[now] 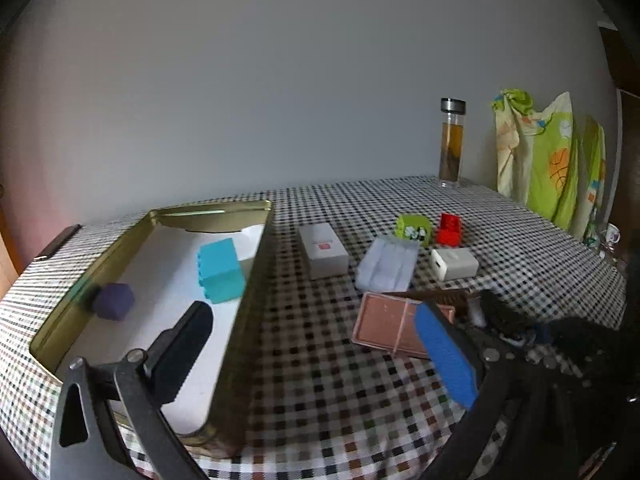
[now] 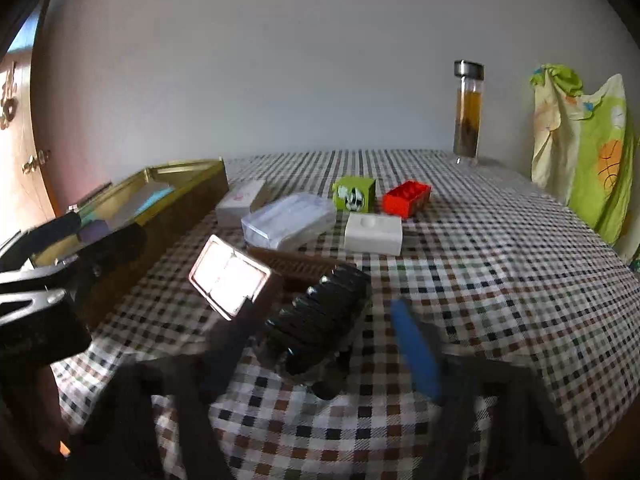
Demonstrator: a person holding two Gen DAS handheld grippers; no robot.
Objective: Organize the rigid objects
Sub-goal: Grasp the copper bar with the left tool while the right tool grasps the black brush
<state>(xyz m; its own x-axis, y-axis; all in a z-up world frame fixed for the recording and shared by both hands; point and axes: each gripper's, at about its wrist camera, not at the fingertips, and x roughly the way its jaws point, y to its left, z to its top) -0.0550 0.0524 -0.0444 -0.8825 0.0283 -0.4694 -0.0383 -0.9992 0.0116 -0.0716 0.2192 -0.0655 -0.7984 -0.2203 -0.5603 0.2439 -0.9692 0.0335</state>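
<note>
An open gold tin (image 1: 256, 280) on the left holds a teal block (image 1: 220, 270) and a purple cube (image 1: 114, 302). My left gripper (image 1: 316, 350) is open and holds nothing. Its black finger hangs over the tin and its blue finger (image 1: 444, 356) over a pink flat box (image 1: 384, 326). In the right wrist view my right gripper (image 2: 320, 354) stands open around a black ribbed object (image 2: 320, 316). Checked cloth shows between that object and the blue pad (image 2: 416, 352). The pink box (image 2: 228, 276) lies just left of it, by the tin (image 2: 188, 184).
On the checked tablecloth lie a white box (image 1: 324, 250), a clear plastic case (image 1: 386, 264), a green cube (image 1: 414, 230), a red block (image 1: 450, 229), a white charger (image 1: 454, 263) and a brown comb (image 2: 292, 266). A tea bottle (image 1: 452, 144) and a green cloth (image 1: 548, 160) stand at the back right.
</note>
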